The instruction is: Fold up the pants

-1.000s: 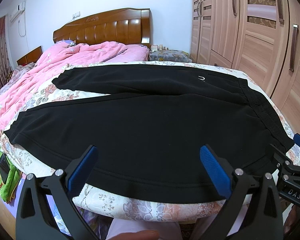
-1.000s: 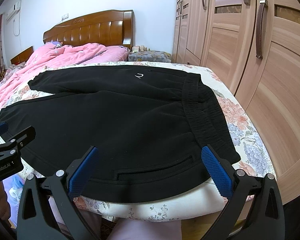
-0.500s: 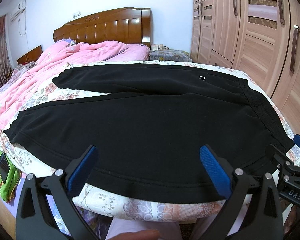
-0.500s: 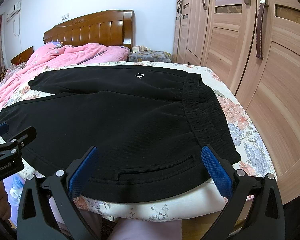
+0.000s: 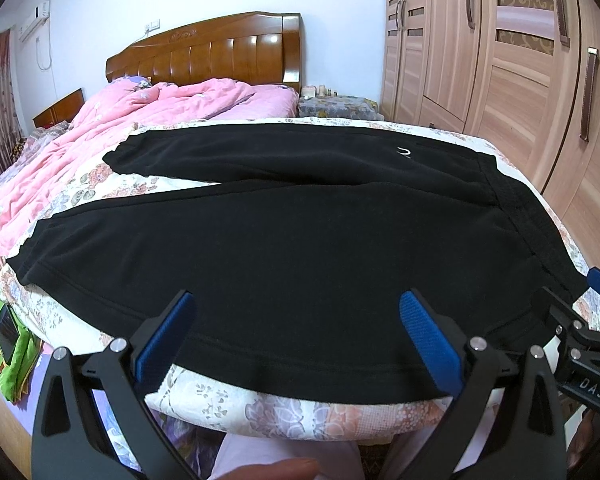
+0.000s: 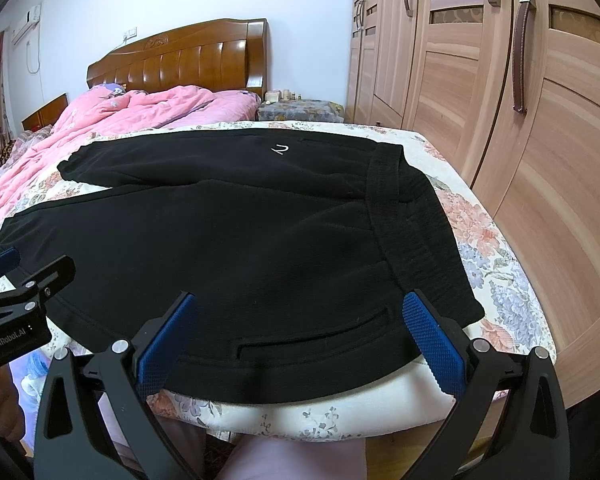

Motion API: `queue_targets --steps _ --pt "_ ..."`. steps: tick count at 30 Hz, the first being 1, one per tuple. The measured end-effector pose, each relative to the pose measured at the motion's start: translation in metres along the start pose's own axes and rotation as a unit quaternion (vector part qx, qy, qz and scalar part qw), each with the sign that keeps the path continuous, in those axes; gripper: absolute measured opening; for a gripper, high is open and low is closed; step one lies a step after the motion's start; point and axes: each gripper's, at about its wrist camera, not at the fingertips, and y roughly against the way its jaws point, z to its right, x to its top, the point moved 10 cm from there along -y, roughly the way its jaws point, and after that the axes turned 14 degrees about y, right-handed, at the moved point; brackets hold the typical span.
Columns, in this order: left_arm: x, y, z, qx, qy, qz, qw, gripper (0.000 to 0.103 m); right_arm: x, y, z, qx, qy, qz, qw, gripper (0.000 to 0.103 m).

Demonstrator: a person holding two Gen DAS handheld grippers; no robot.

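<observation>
Left wrist view shows my left hand-held gripper [image 5: 296,332] wide open over the pants [image 5: 280,240] at the bed's [image 5: 300,412] near edge. My right hand-held gripper [image 6: 300,332] gapes wide too. I should pinch both near hems evenly before folding.

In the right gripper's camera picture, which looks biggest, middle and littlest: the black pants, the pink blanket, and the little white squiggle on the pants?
1. Black pants: they fill most of the picture, partly because they lie closest.
2. Pink blanket: looks smaller, but it is farther away and cut off at the edge.
3. White squiggle: tiny.
</observation>
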Motion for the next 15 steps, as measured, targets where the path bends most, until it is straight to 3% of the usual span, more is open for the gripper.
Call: queue_targets --steps 15 --pt "-0.0026 -0.0018 -0.0013 0.001 0.002 -0.010 1.0000 0.102 -0.0025 0.0016 -0.0036 0.002 -0.002 -0.003 1.000 0.099"
